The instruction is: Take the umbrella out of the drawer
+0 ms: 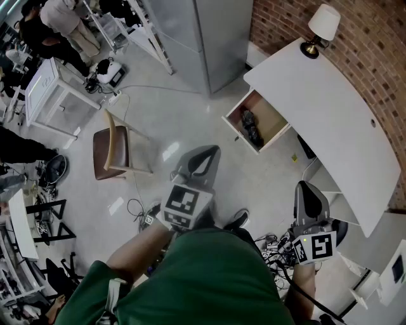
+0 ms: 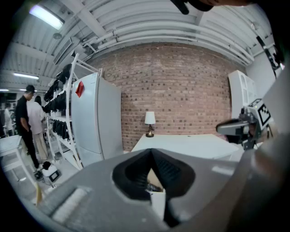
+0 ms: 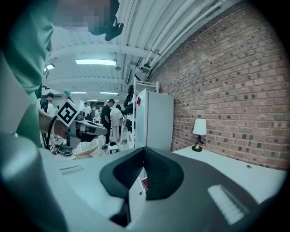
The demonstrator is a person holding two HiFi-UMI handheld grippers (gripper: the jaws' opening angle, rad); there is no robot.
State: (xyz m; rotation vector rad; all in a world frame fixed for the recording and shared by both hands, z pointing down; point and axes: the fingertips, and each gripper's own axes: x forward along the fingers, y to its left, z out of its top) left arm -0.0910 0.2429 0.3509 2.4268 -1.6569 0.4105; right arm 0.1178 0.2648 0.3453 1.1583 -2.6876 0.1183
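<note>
Bg: lamp [image 1: 323, 25] on far corner of white desk [image 1: 330, 120], desk along brick wall [image 1: 374, 44]. Tall grey cabinet [image 1: 196, 38] just left of desk. Wooden chair [image 1: 114, 149] w/ brown seat on floor, well apart from desk. Cable tangle [image 1: 269, 244] nr desk's near end. White side table [image 1: 54, 89] + ppl [image 1: 63, 19] standing top-left.

The right gripper [image 3: 144, 154] has its jaws pressed together, empty; a table lamp [image 3: 199, 132] stands at three o'clock.
</note>
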